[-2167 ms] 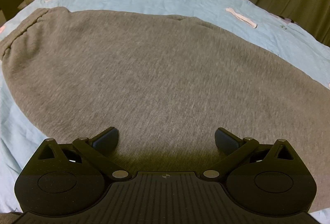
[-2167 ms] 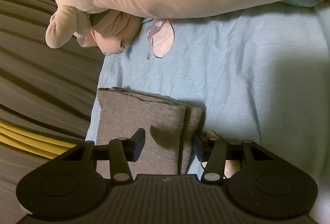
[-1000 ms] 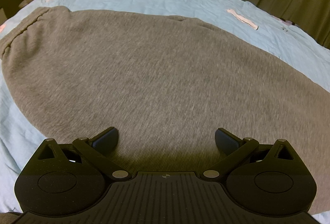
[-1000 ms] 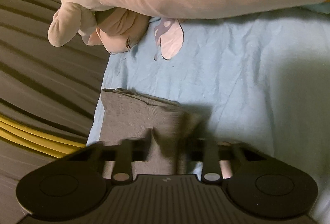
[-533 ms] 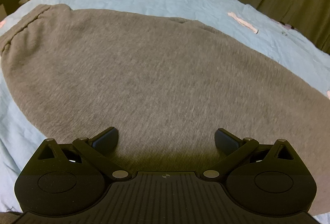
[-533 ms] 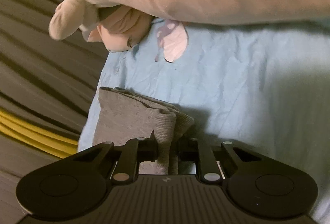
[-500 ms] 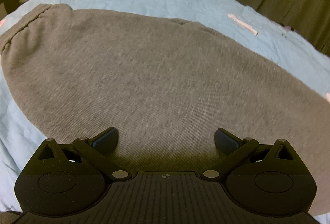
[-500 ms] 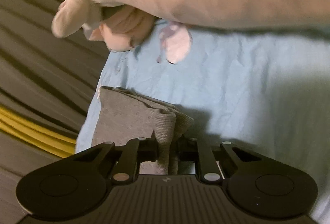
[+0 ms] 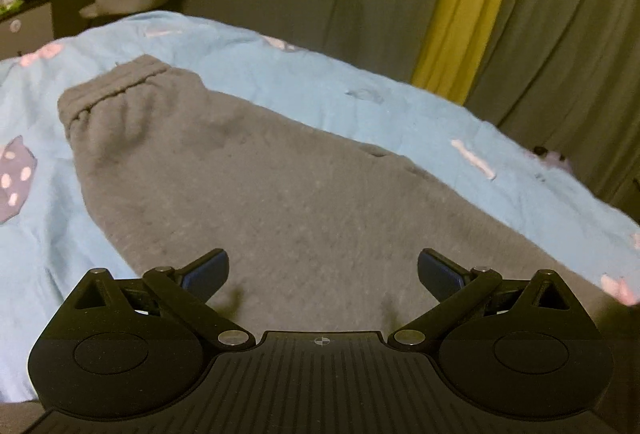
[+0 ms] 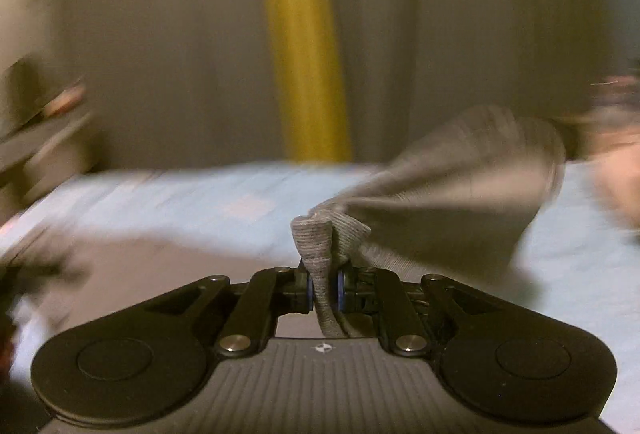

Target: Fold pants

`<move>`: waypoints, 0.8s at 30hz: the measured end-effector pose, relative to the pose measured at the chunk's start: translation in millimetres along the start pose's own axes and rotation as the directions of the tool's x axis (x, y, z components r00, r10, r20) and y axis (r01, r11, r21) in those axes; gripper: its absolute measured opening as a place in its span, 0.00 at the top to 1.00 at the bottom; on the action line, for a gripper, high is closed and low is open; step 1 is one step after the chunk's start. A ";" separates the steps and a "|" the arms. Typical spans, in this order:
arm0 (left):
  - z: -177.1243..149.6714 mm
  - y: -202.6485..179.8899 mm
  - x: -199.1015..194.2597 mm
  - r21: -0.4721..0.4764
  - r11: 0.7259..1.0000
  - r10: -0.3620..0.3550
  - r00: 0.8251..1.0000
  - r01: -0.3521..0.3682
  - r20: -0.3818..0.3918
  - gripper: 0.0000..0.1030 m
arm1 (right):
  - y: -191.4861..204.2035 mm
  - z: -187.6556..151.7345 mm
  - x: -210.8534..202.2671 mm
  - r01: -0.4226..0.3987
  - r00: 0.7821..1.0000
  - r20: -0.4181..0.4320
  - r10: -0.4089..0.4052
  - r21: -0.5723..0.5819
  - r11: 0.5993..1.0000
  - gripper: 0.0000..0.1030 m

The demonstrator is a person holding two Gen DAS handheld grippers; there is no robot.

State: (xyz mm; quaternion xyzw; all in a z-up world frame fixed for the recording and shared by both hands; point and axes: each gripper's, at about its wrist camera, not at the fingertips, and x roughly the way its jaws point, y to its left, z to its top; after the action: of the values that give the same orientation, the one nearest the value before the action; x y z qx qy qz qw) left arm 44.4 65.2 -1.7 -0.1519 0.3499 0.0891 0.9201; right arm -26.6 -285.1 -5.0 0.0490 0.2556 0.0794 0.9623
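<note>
While blurred, right view: background unreadable.
Right gripper: pinching bunched hem of pants, lifted.
Left gripper: spread wide over pants, flat on bedsheet.

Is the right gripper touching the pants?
Touching. The right wrist view shows the right gripper shut on a bunched fold of the gray pants, cloth pinched between both fingers.

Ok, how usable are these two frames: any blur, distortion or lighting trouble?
Right wrist view: heavy motion blur smears the curtains and bedsheet; only the right gripper and the pinched pants stay sharp. Left wrist view: mildly soft, dim warm light, fisheye bending at the edges; the left gripper casts shadows on the pants.
</note>
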 end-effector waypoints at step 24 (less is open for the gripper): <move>-32.5 -88.0 2.0 0.135 0.836 -0.464 0.816 0.532 -0.346 0.00 | -78.5 -55.1 -33.6 0.015 0.999 0.019 -0.030 0.555 0.831 0.07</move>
State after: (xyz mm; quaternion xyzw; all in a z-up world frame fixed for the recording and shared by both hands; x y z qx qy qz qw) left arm 49.7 -28.4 -6.9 -0.1448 0.4405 -0.2206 0.8581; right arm -72.9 -365.2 -46.9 0.3241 0.2554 -0.0100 0.9108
